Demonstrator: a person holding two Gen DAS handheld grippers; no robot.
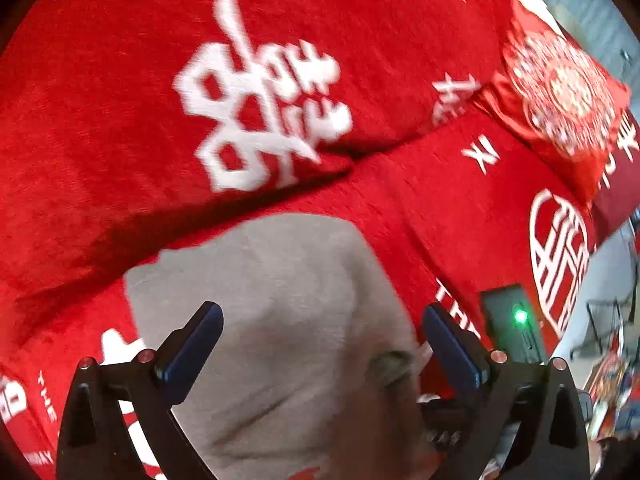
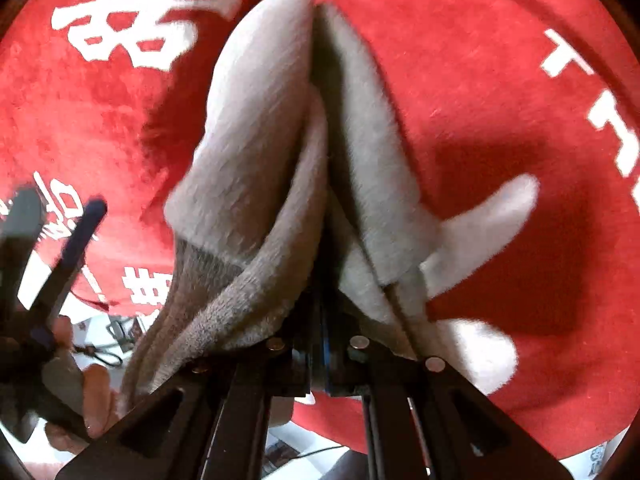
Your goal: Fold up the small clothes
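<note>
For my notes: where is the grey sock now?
The grey sock hangs clamped in the right tool, above the red blanket.

This looks like a bedroom in a home. Nearly the whole left wrist view is filled by a red plush blanket [image 1: 400, 208] printed with large white Chinese characters and English lettering, spread over a bed. A raised fold of it bulges across the upper left of the frame. At the upper right lies a red cushion [image 1: 556, 100] with a round white ornamental pattern. At the far right edge, pale floor [image 1: 612, 280] shows past the bed's edge, with blurred clutter. In the right wrist view, cables [image 2: 104, 356] lie on a light floor at lower left.
</note>
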